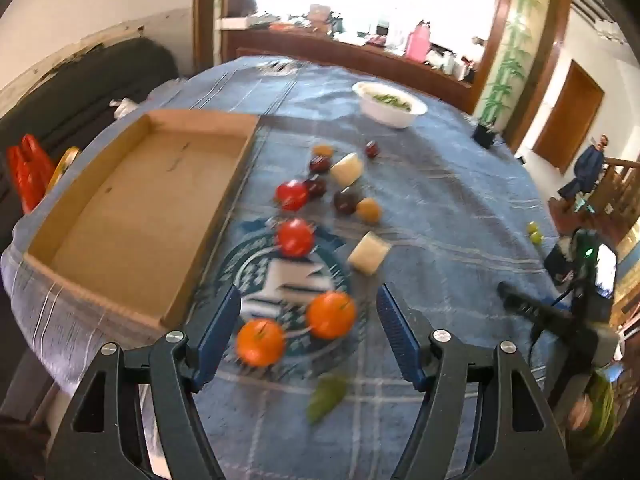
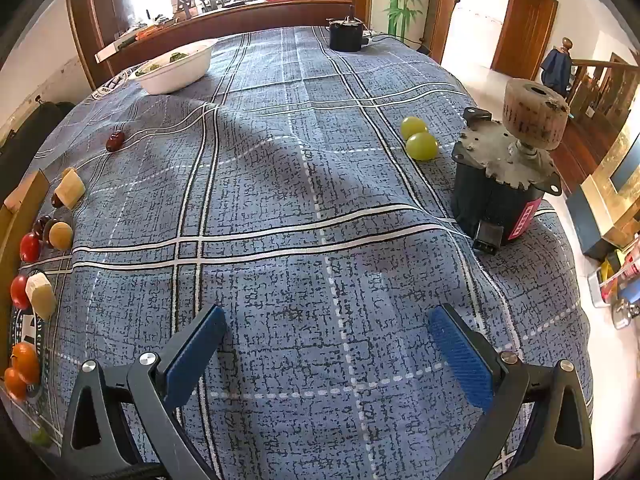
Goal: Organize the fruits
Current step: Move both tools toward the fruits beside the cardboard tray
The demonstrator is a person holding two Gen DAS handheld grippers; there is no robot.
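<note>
My left gripper [image 1: 308,304] is open above the blue cloth, and two oranges [image 1: 330,314] [image 1: 260,342] lie on the cloth between its blue pads, untouched. Beyond them lie two red tomatoes [image 1: 295,237], pale fruit chunks [image 1: 368,257], dark plums [image 1: 345,201] and a green fruit [image 1: 326,396]. An empty cardboard tray [image 1: 132,216] sits to the left. My right gripper [image 2: 326,344] is open over bare cloth with nothing between its fingers. Two green grapes [image 2: 420,145] lie ahead on the right; the same fruit cluster shows at the left edge, with its oranges [image 2: 24,364].
A white bowl [image 1: 390,106] of greens stands at the table's far side. A dark motor [image 2: 500,184] with a cork-like wheel stands at the right edge near the grapes. A small black pot [image 2: 346,36] sits at the far end. A dark sofa [image 1: 80,92] lies left of the table.
</note>
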